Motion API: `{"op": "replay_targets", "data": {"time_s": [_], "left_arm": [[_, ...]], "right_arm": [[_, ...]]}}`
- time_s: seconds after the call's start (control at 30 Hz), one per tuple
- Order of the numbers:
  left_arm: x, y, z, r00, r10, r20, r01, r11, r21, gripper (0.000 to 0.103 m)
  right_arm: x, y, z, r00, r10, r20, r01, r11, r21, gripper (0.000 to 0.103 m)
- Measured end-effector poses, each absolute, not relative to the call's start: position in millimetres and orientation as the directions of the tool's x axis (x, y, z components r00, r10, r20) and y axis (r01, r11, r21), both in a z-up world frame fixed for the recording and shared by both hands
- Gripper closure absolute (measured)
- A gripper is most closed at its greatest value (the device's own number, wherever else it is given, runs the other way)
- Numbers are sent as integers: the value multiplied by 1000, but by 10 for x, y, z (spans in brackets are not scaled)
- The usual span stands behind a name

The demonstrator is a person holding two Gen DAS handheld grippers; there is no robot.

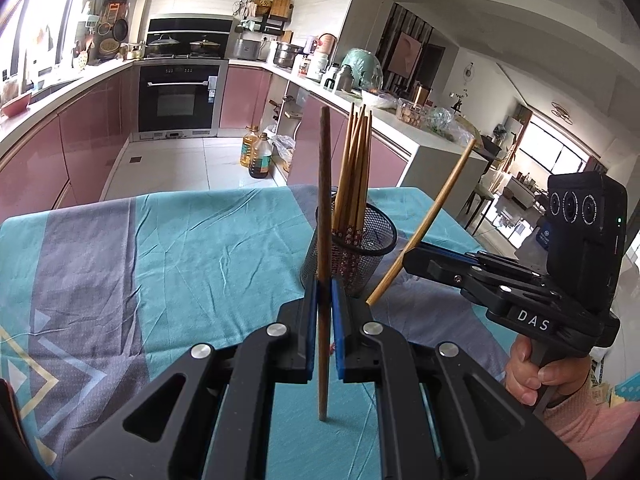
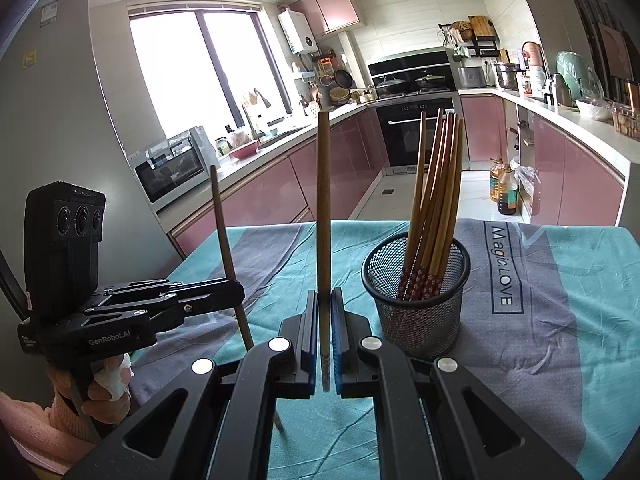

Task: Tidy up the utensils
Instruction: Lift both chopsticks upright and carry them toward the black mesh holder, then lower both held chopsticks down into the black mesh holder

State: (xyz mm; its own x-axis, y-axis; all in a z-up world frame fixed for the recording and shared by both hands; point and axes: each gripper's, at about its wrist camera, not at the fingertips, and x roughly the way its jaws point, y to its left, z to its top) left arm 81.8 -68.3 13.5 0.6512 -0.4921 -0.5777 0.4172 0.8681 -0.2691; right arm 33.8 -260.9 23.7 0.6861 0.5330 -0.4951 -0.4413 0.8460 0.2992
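Note:
A black mesh cup (image 1: 362,246) (image 2: 420,300) stands on the table and holds several wooden chopsticks (image 1: 356,168) (image 2: 436,200). My left gripper (image 1: 324,300) is shut on a dark brown chopstick (image 1: 324,208), held upright just in front of the cup. In the right wrist view, the left gripper (image 2: 234,290) holds that chopstick (image 2: 224,232) to the left. My right gripper (image 2: 325,308) is shut on a light wooden chopstick (image 2: 323,208), upright, left of the cup. In the left wrist view, the right gripper (image 1: 412,258) holds it (image 1: 432,212) slanted beside the cup.
A teal and grey cloth (image 1: 160,248) (image 2: 540,320) covers the table. Beyond it are the kitchen floor, pink cabinets (image 1: 80,140), an oven (image 1: 178,96), oil bottles (image 1: 258,154) on the floor and a cluttered counter (image 1: 400,108).

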Motion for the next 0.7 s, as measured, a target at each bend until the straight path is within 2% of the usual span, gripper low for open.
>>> {"op": "replay_targets", "data": {"time_s": [0.7], "left_arm": [[898, -729, 227, 658, -496, -567, 426, 866, -263, 95]], "right_arm": [[330, -2770, 333, 707, 533, -466, -433, 846, 311, 97]]}}
